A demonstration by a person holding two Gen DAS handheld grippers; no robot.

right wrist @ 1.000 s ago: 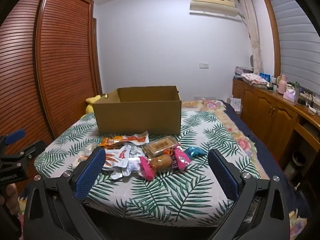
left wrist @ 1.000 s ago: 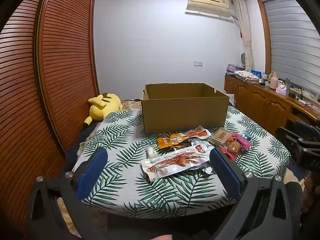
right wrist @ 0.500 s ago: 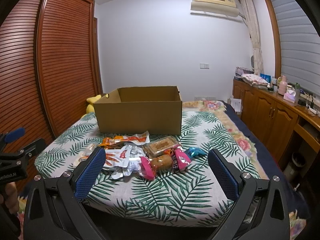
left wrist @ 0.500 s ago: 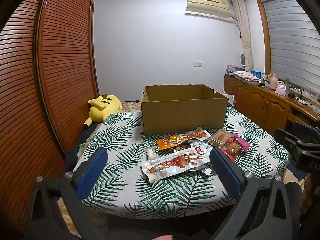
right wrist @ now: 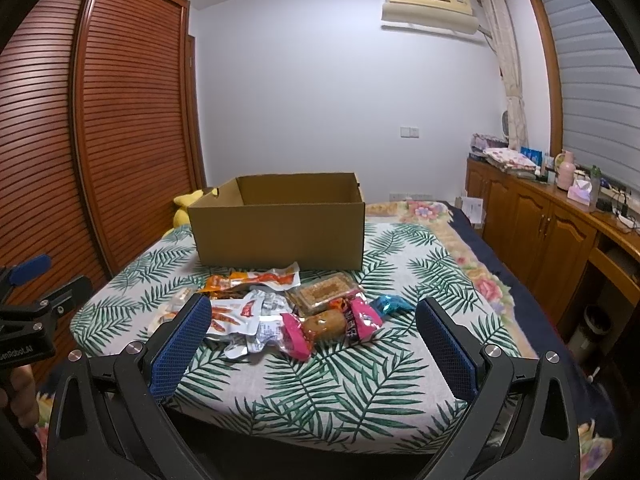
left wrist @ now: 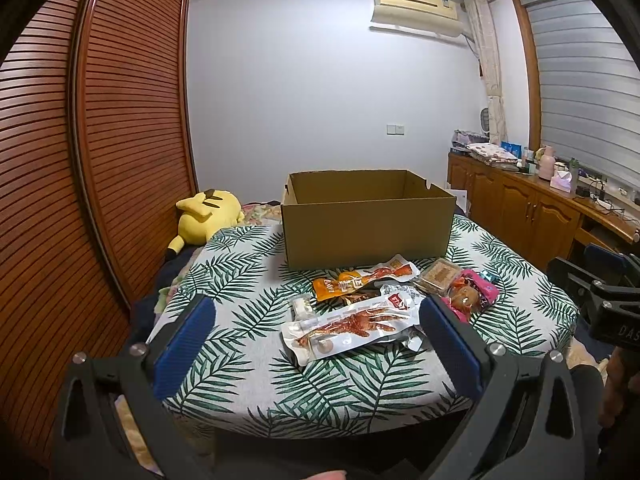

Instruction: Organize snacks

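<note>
- The left gripper [left wrist: 316, 344] is hovering at the near edge of the table [left wrist: 248, 280] with its jaws spread wide and nothing between them.
- The right gripper [right wrist: 312, 340] is likewise hanging at the near edge, jaws wide apart and holding nothing.
- A leaf-print cloth is covering the table, and all snacks are lying on it in one loose pile near the middle, just in front of the box.
- A cardboard box [left wrist: 368, 224] is standing upright and open at the far side of the table; the visible part of its inside is showing no contents.
- A long clear packet with a red chicken-foot picture [left wrist: 352, 328] is lying nearest the left gripper, at the near left of the pile.
- An orange packet [left wrist: 360, 278] is lying behind it, close to the box front.
- A small white packet [left wrist: 301, 305] is sitting at the left edge of the pile.
- A clear tray of brown cake [right wrist: 326, 290] is resting at the far right of the pile, touching neighbouring wrappers.
- A pink-wrapped brown bun [right wrist: 330, 324] is lying in front of that tray, nearest the right gripper.
- A small blue packet [right wrist: 390, 305] is lying just to the right of the pink wrapper.
- Crumpled silver wrappers [right wrist: 264, 312] are lying in the middle of the pile.
- A yellow plush toy [left wrist: 206, 216] is lying beyond the far left corner of the table.
- A wooden cabinet [right wrist: 560, 232] is running along the right wall.
</note>
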